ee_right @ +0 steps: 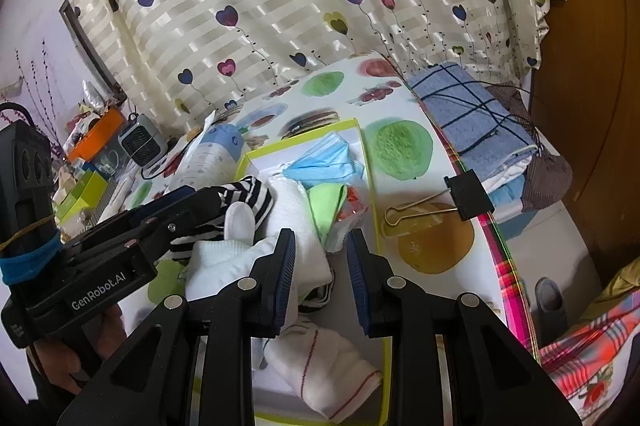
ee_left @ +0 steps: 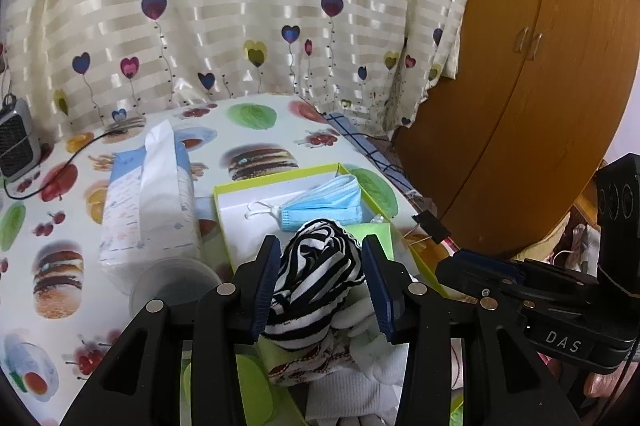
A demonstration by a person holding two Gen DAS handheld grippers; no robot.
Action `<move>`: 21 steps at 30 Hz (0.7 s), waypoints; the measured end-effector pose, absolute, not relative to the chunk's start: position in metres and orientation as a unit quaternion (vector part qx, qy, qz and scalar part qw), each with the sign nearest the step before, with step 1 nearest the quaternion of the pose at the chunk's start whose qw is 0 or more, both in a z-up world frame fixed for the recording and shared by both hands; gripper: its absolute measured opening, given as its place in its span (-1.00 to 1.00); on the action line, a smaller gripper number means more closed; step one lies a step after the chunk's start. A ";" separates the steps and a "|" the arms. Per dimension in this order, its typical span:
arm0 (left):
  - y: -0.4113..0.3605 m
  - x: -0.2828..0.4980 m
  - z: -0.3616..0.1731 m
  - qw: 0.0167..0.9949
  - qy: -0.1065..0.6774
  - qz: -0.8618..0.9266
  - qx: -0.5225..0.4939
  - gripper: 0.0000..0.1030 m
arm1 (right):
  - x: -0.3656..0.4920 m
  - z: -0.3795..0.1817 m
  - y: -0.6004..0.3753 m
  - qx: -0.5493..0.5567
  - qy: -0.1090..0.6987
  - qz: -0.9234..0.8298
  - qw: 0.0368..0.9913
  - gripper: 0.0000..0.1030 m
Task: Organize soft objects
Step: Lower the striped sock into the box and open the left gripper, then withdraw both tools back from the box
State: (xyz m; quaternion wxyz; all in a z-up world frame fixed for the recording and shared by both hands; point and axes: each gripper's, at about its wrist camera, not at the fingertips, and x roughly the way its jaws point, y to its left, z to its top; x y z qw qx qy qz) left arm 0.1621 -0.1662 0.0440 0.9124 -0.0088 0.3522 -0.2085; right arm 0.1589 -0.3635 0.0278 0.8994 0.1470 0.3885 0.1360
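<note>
The black-and-white striped sock [ee_left: 316, 274] is shown resting on the heap inside the green-rimmed box [ee_left: 276, 175], between the parted, released pads of the left gripper [ee_left: 320, 284]; the right gripper [ee_right: 320, 278] is held open and empty above white cloths [ee_right: 320, 358].

i'm in a home, likely a bedroom: a heart-print curtain [ee_left: 240, 6] hangs behind my table's food-print cloth [ee_left: 256, 146], a wooden wardrobe [ee_left: 520, 66] stands at the side, folded towels [ee_right: 472, 118] nearby.

Both wrist views close, angled down, sharing green-rimmed box [ee_left: 280, 173]
</note>
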 end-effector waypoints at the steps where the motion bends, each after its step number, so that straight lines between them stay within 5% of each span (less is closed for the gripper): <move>1: -0.165 0.159 0.046 0.913 0.350 -0.208 -0.009 -0.20 | 0.157 0.029 -0.363 0.146 0.386 0.135 0.901 -0.37; 4: -0.162 0.150 0.049 0.915 0.345 -0.207 -0.008 -0.20 | 0.150 0.034 -0.361 0.140 0.380 0.131 0.905 -0.06; 21: -0.124 0.080 0.060 0.927 0.332 -0.174 -0.011 -0.20 | 0.096 0.047 -0.308 0.036 0.377 0.147 0.914 -0.06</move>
